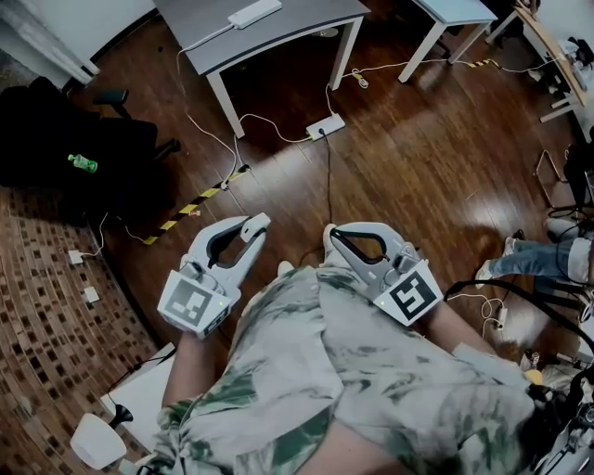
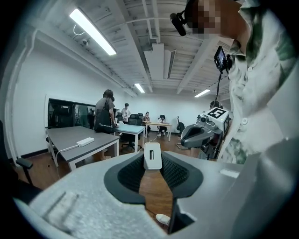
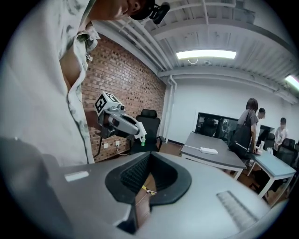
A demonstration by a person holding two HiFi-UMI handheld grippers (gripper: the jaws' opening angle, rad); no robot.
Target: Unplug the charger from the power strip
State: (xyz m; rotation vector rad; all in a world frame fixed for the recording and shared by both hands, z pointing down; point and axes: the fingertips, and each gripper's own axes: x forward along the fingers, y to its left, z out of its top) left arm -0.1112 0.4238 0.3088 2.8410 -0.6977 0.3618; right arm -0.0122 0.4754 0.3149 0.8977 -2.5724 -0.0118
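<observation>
Head view: the left claw (image 1: pixel 254 226) pinches the white charger (image 1: pixel 261 221) at its tips. The strip (image 1: pixel 325 125) lies on the floor at upper centre, well apart, so the charger looks already free.

Left gripper view: the charger stands upright mid-frame between the tips.

Right gripper view: the right claw (image 3: pixel 149 157) is pressed together and empty.

Open-plan office or lab room. Evidence: grey benches (image 1: pixel 306 23), swivel chair (image 3: pixel 150 122), ceiling strip lights (image 3: pixel 206 54), brick wall (image 3: pixel 121 84), wood floor (image 1: pixel 408 158) with trailing cables (image 1: pixel 328 181) and hazard tape (image 1: pixel 190 209); people (image 2: pixel 105 114) at far benches.
</observation>
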